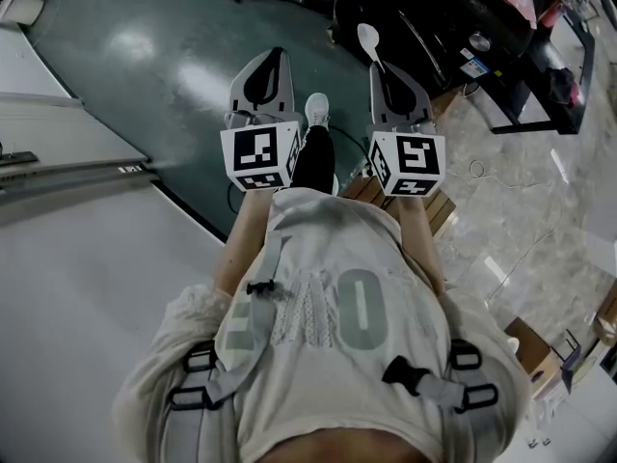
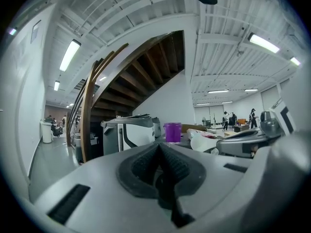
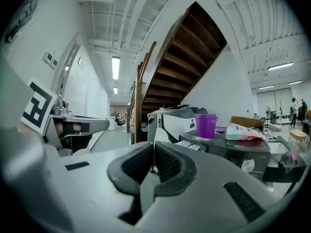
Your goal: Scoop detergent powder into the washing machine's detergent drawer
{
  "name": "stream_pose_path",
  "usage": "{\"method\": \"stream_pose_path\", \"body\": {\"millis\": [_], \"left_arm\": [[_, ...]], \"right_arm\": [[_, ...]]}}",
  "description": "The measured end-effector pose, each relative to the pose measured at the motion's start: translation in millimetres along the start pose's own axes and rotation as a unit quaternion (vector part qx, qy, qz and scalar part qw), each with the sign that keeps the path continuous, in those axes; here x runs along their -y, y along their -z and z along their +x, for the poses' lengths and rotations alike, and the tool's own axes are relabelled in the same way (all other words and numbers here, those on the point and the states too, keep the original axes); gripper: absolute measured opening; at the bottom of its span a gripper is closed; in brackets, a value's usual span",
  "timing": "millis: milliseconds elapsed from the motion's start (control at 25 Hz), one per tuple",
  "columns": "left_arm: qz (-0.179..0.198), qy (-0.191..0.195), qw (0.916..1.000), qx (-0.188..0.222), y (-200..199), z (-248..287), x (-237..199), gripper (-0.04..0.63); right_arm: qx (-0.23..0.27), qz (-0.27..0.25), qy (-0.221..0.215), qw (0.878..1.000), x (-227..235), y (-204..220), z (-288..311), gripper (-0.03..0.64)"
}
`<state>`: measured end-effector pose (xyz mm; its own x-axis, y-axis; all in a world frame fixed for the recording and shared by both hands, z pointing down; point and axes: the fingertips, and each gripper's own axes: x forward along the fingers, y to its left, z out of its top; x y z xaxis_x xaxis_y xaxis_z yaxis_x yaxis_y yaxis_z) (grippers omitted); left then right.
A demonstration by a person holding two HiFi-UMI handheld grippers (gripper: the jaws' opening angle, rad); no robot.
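I hold both grippers at waist height over the floor. My right gripper (image 1: pixel 378 64) (image 3: pixel 153 148) is shut on a white plastic spoon (image 1: pixel 367 36) (image 3: pixel 160 134), whose bowl sticks out past the jaw tips. My left gripper (image 1: pixel 274 56) (image 2: pixel 159 148) is shut with nothing between its pads. Ahead stands the dark washing machine (image 3: pixel 233 152) (image 1: pixel 415 17). On its top are a purple cup (image 3: pixel 206 125) (image 2: pixel 172 132) and a detergent bag (image 3: pixel 245 131) (image 2: pixel 206 142) lying flat. Neither gripper touches the machine, and I cannot make out the drawer.
A wooden staircase (image 3: pixel 170 72) rises behind a white machine (image 2: pixel 129 135) beside the washer. A white counter (image 1: pixel 67 258) runs along my left. Cardboard boxes (image 1: pixel 439 210) lie near my feet. Several people stand far off at the right (image 2: pixel 228 119).
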<state>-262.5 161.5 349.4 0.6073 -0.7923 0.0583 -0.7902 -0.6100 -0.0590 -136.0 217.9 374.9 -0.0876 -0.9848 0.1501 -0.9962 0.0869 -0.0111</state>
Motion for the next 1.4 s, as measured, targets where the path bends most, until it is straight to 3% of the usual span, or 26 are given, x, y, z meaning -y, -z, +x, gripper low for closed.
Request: {"method": "stream_pose_path", "body": {"millis": [400,800,1080,1400], "left_arm": [[0.006,0.001,0.9999,0.009,-14,70,-10,0.02],[0.0,0.008,0.9994,0.033,-54,209,-4,0.02],[-0.006,-0.009,0.9988,0.047,-75,305,-20,0.02],[-0.014,-0.026,0.9986,0.044,-82,371,-29,0.02]], "right_arm": [[0.011,-0.004,0.001,1.0,39,-19,52,0.009],[0.031,-0.03,-0.008,0.999,134,-67,146,0.009],[0.041,-0.046,-0.036,0.997,187,-95,233,0.009],[0.047,-0.042,-0.056,0.996,220,-114,288,0.009]]}}
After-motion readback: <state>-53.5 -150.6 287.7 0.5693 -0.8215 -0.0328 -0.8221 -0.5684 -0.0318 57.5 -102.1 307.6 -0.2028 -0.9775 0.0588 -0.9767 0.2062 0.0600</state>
